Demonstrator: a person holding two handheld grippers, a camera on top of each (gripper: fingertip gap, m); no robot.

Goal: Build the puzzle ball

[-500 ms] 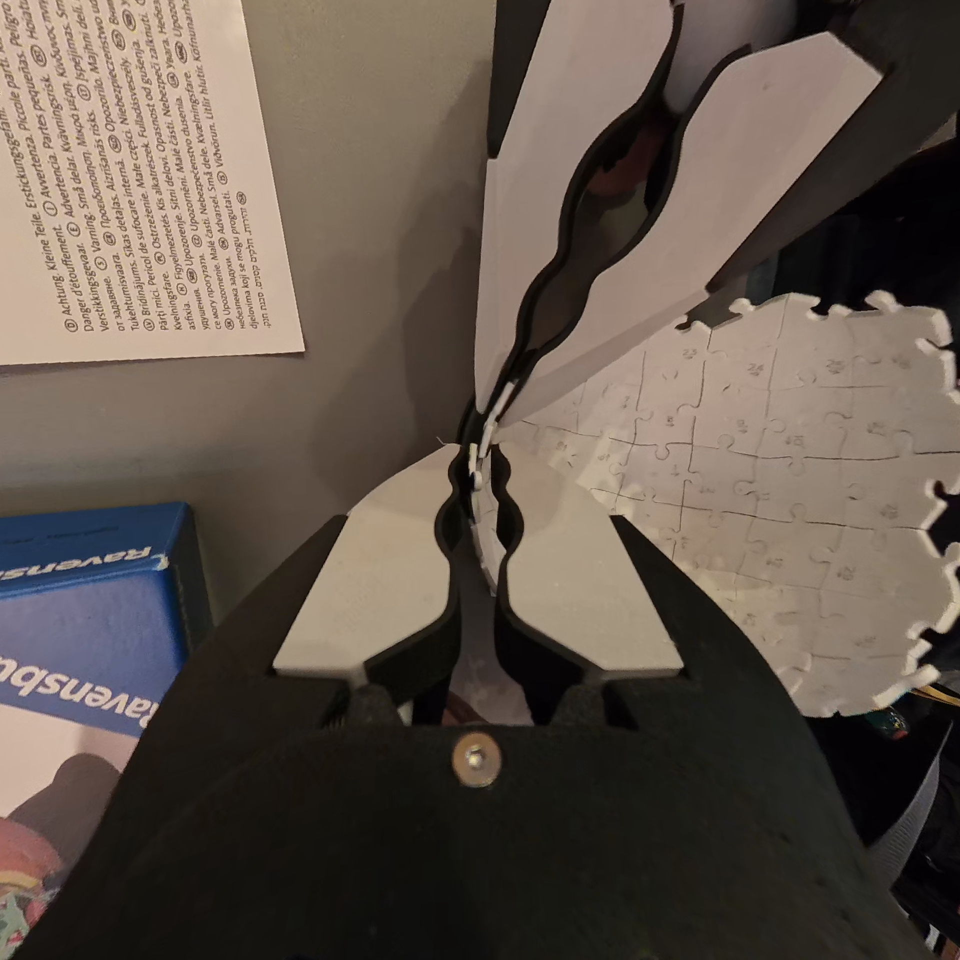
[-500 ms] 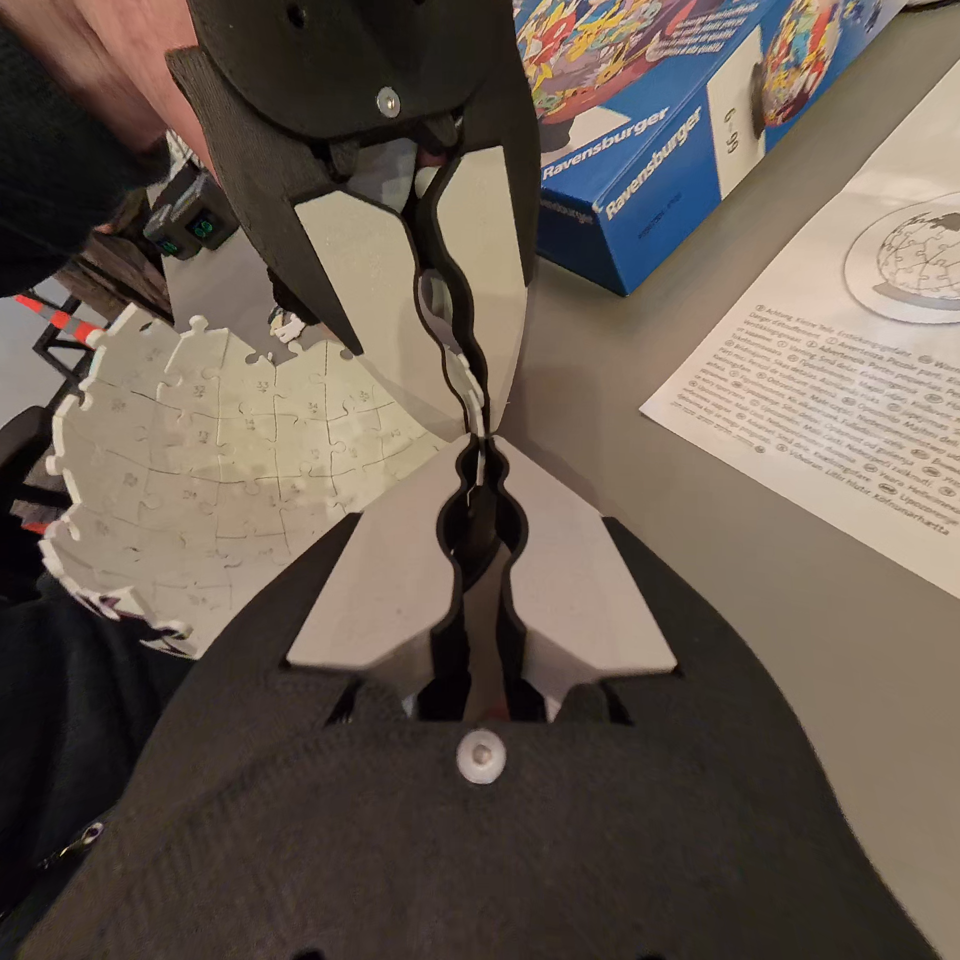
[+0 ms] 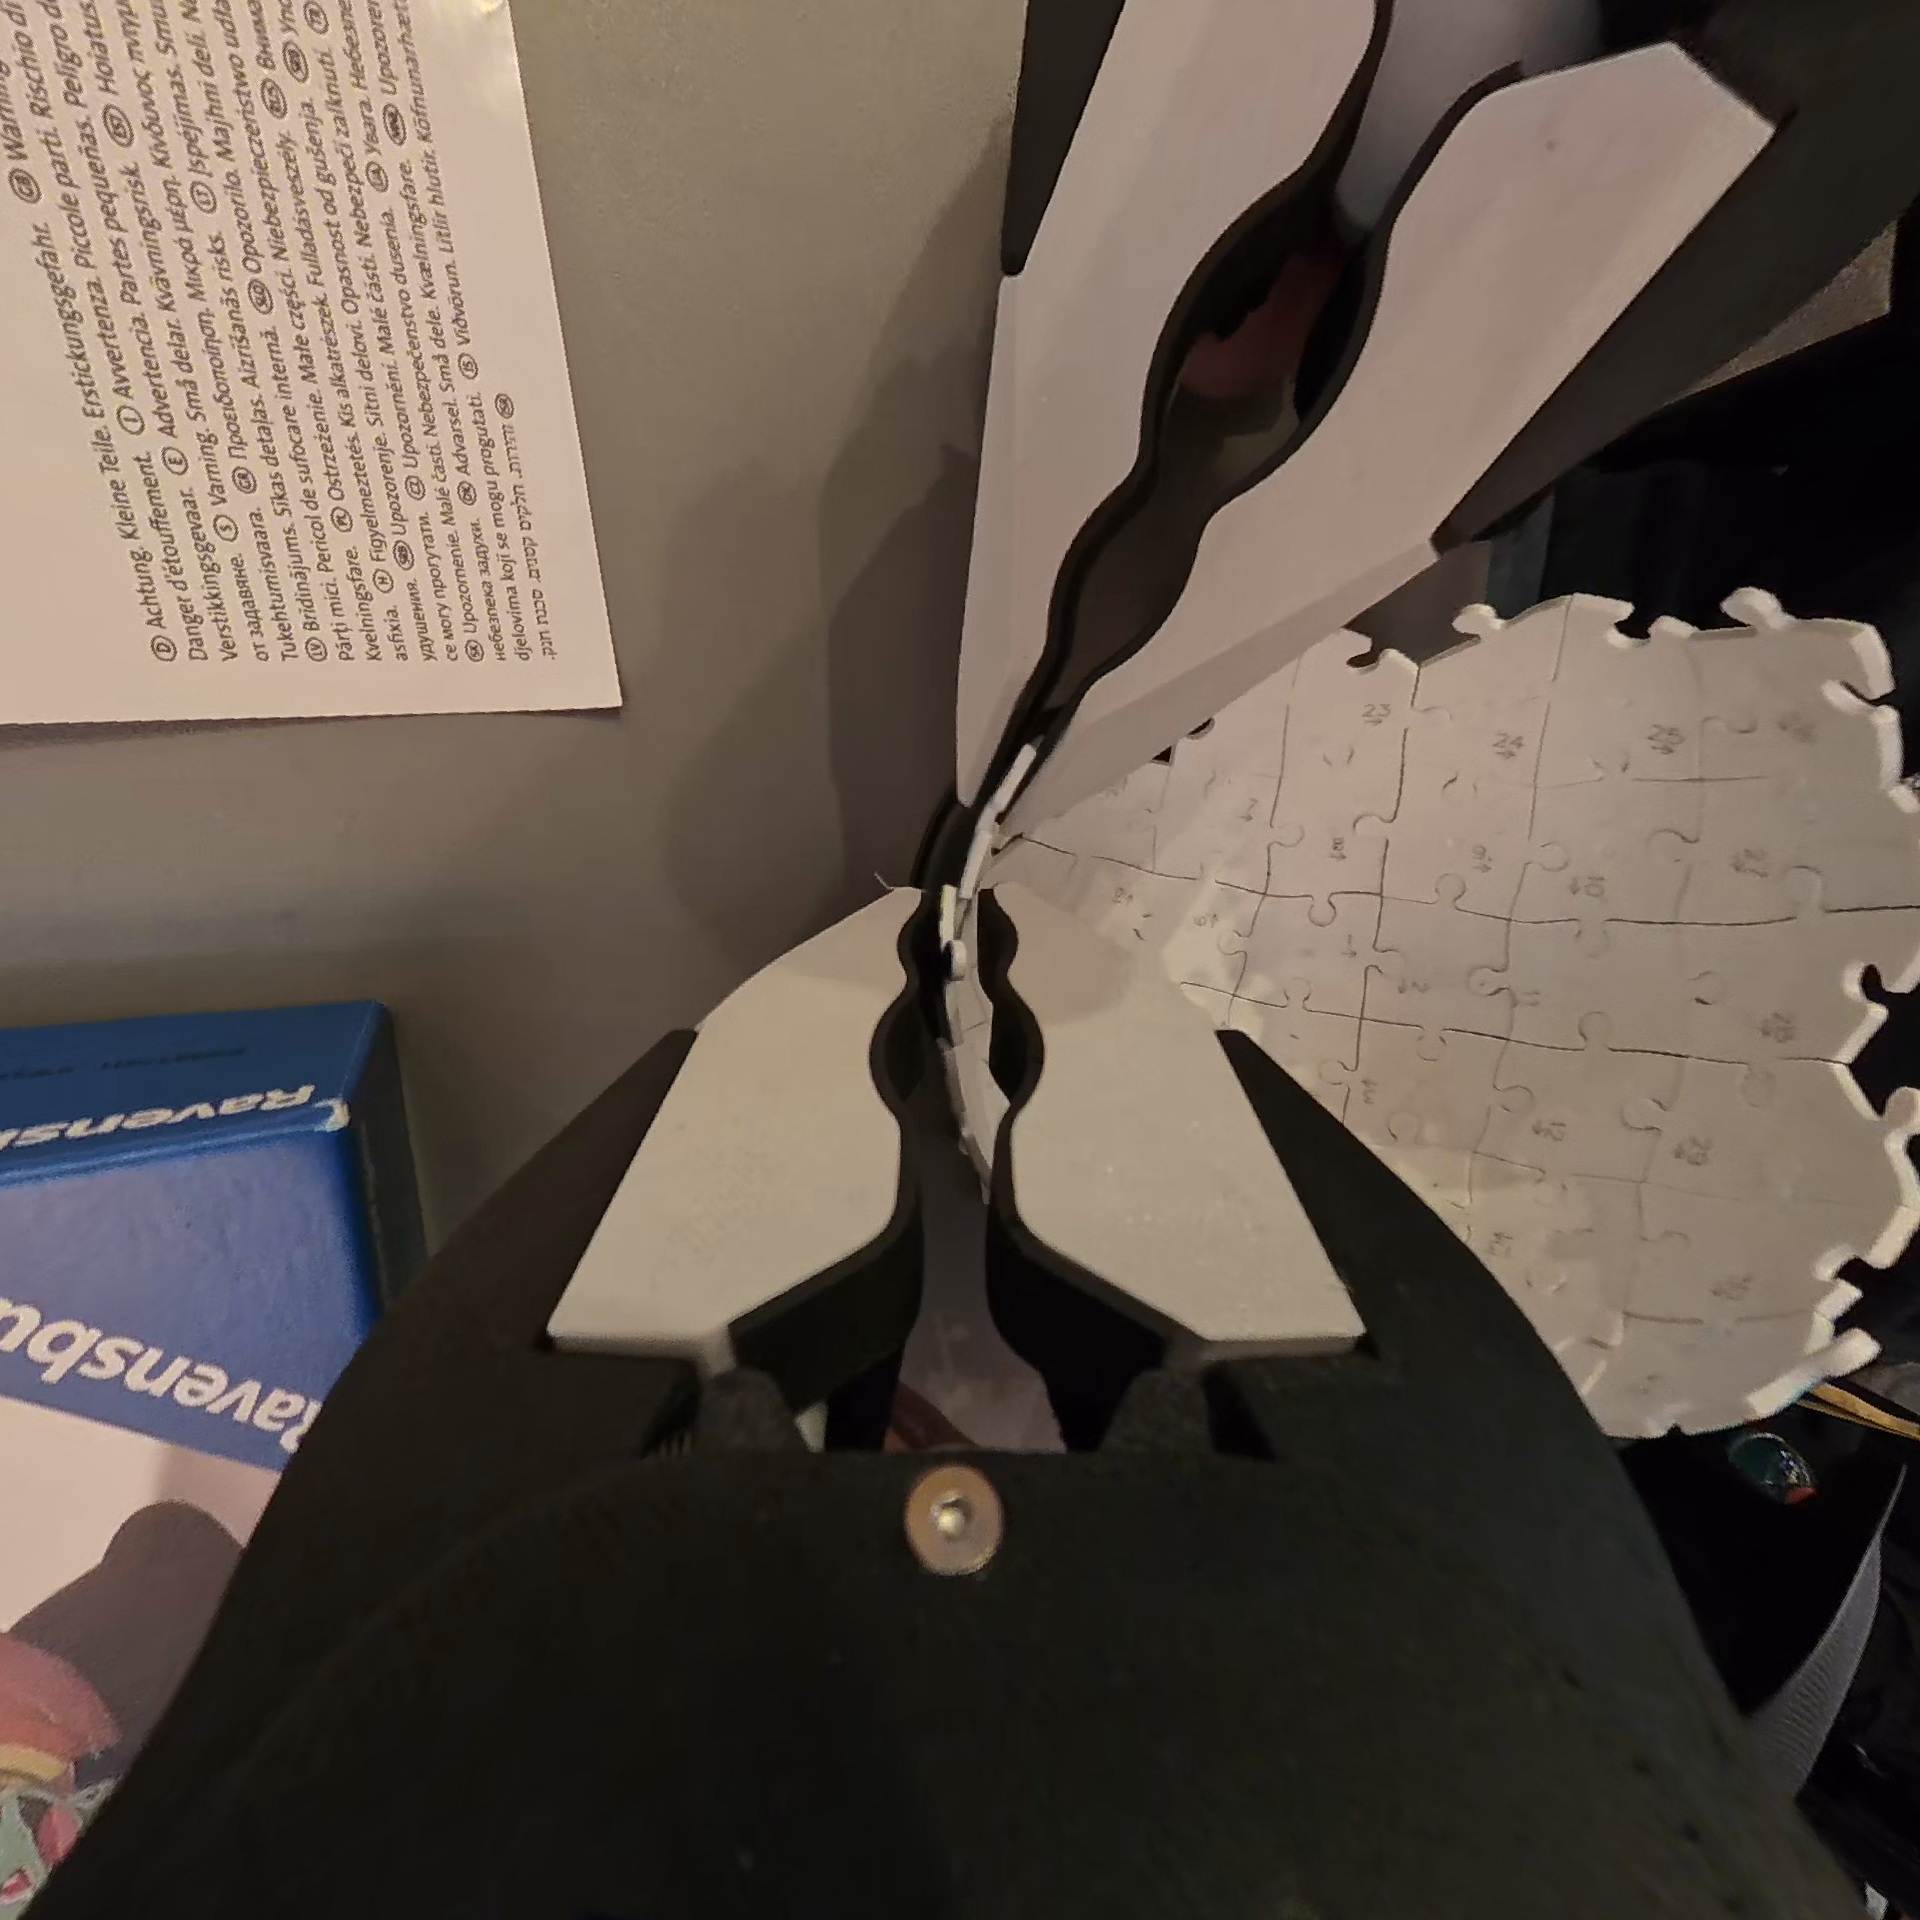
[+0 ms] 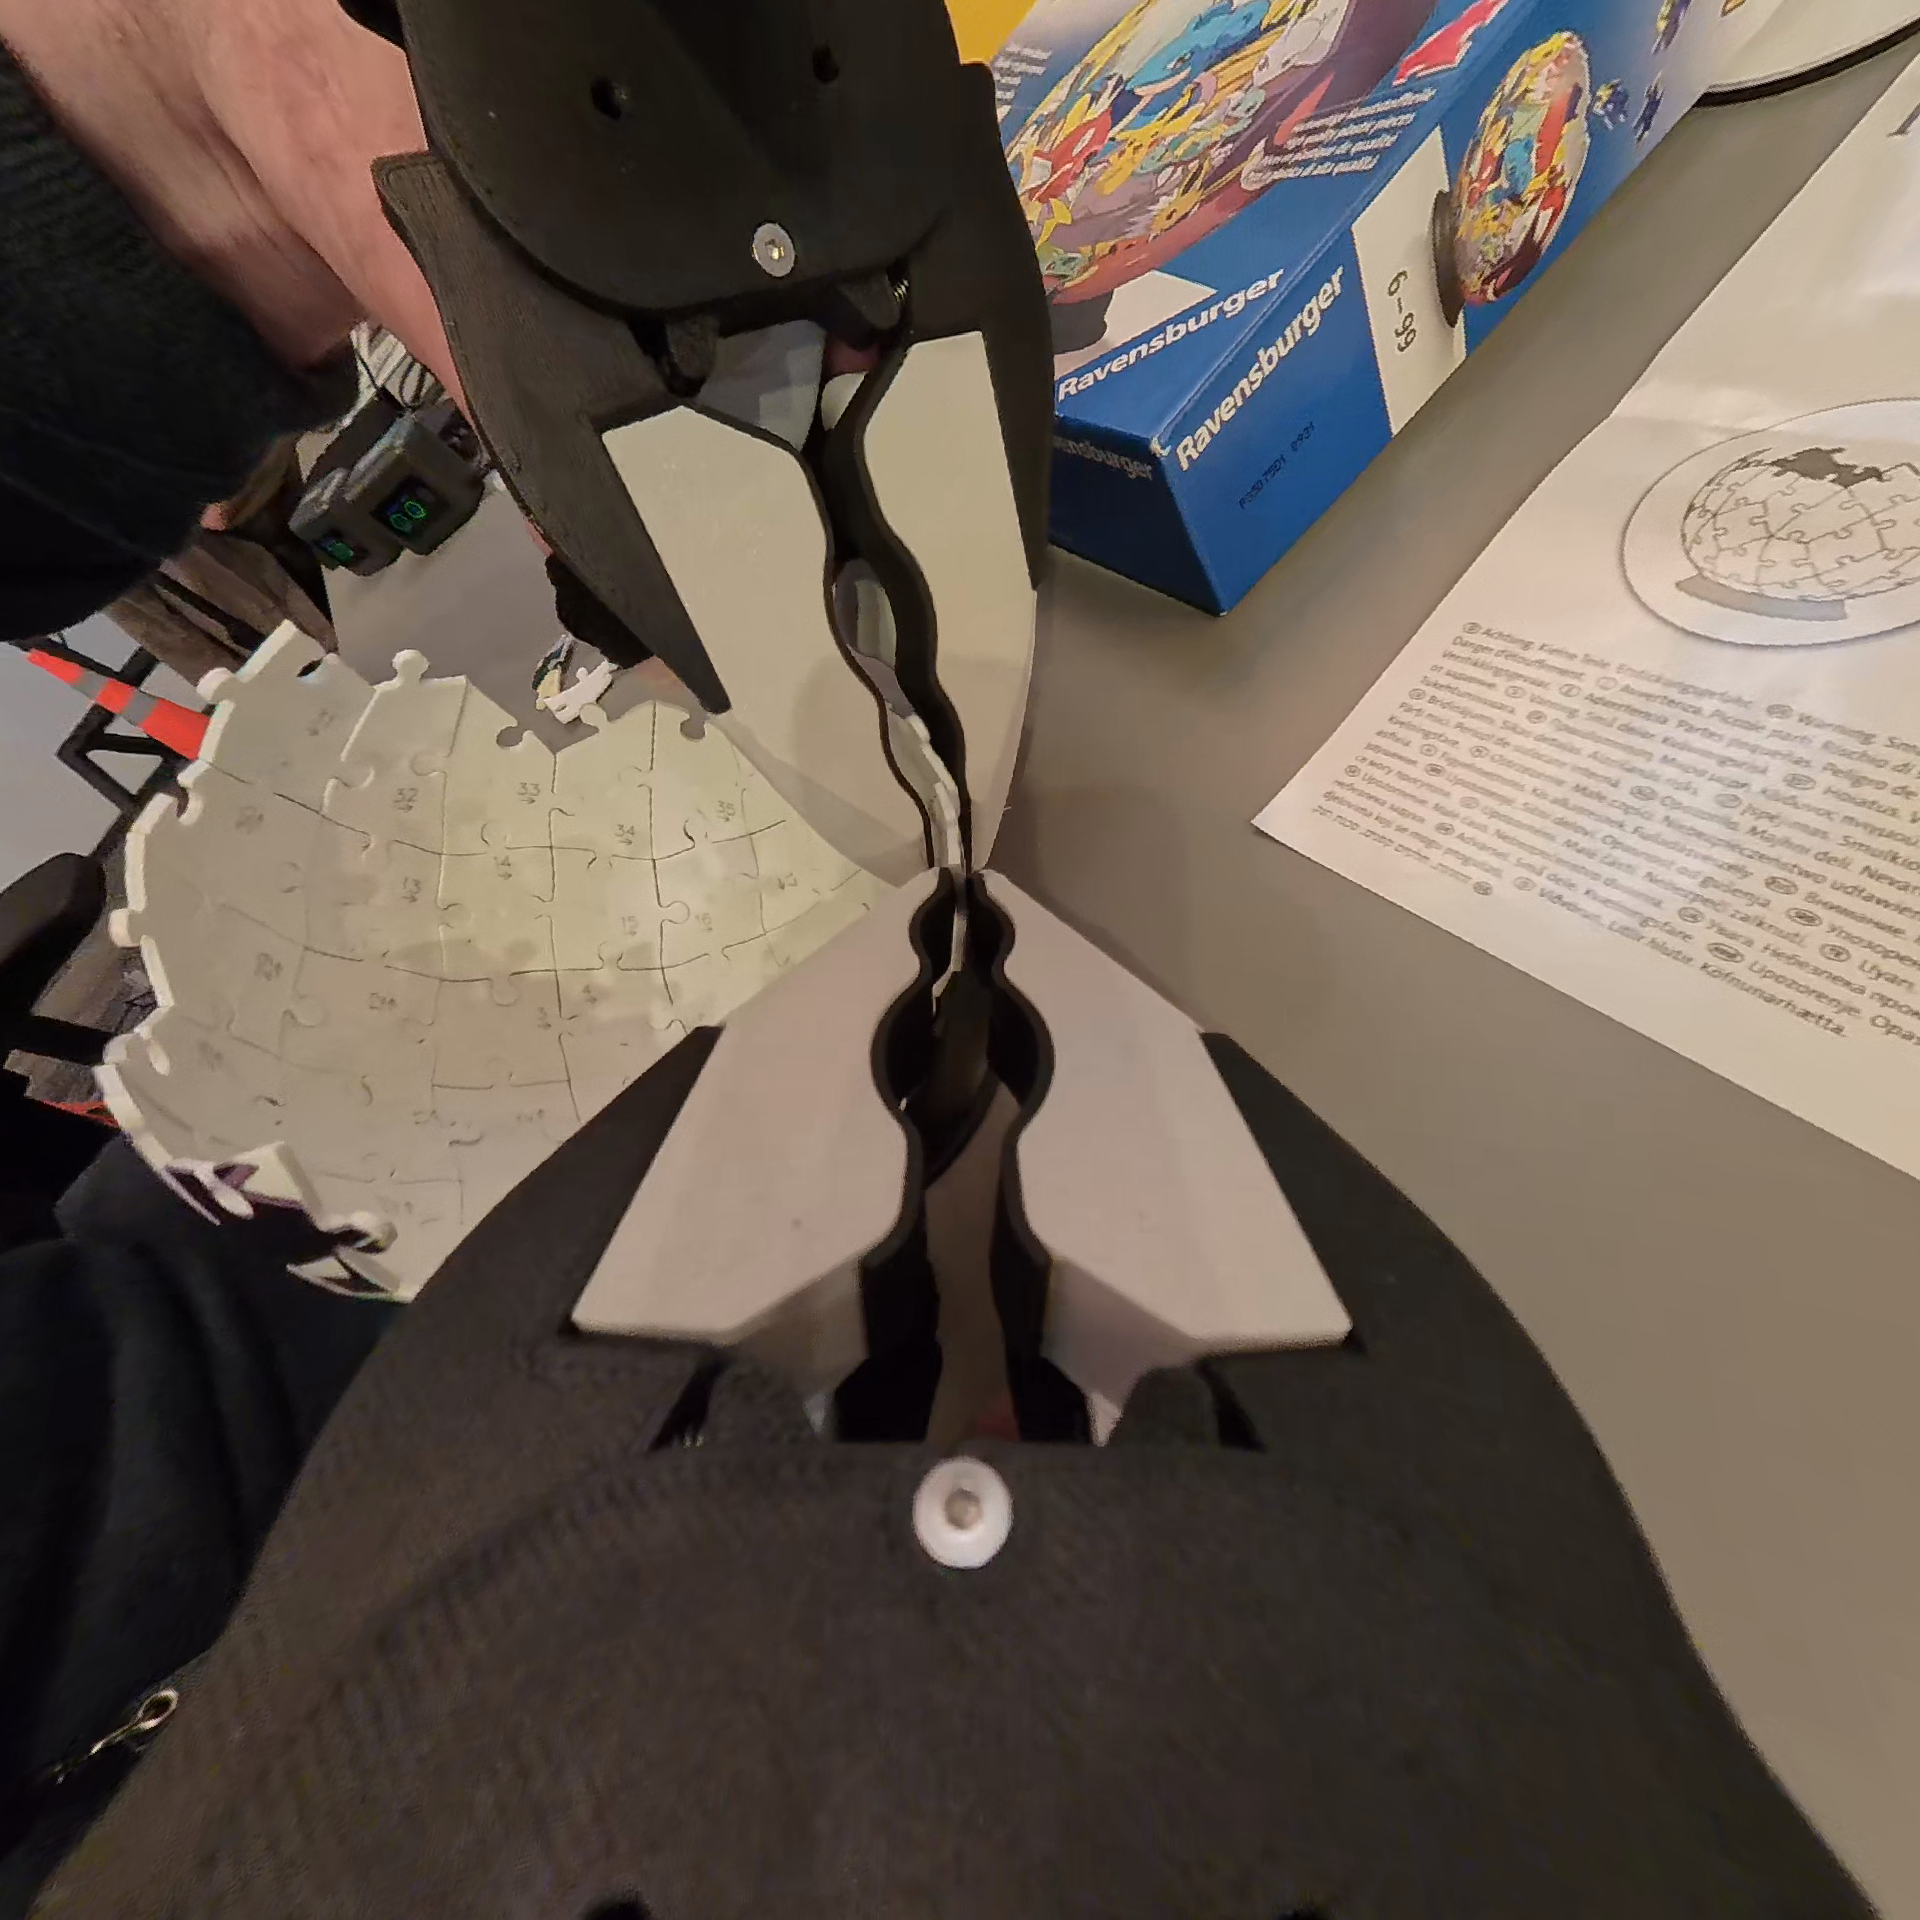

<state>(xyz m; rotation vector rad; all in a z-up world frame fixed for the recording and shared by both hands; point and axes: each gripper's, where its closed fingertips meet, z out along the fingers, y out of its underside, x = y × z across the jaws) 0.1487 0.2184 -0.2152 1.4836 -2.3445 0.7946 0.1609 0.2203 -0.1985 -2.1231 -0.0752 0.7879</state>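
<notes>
Plainly, the half-built puzzle ball (image 3: 1558, 997), a thin white shell of interlocked curved pieces, looks light, stiff in each piece yet likely to pop apart at its seams, so the rim is the sensible place to take hold. It hangs off the table (image 4: 1351, 883) edge, its bowl at 3 o'clock in the left wrist view. Left claw (image 3: 961, 935) is clenched on that rim; right claw (image 4: 961, 883) is clenched too, pinching the rim just beside it, tips nearly touching.
</notes>
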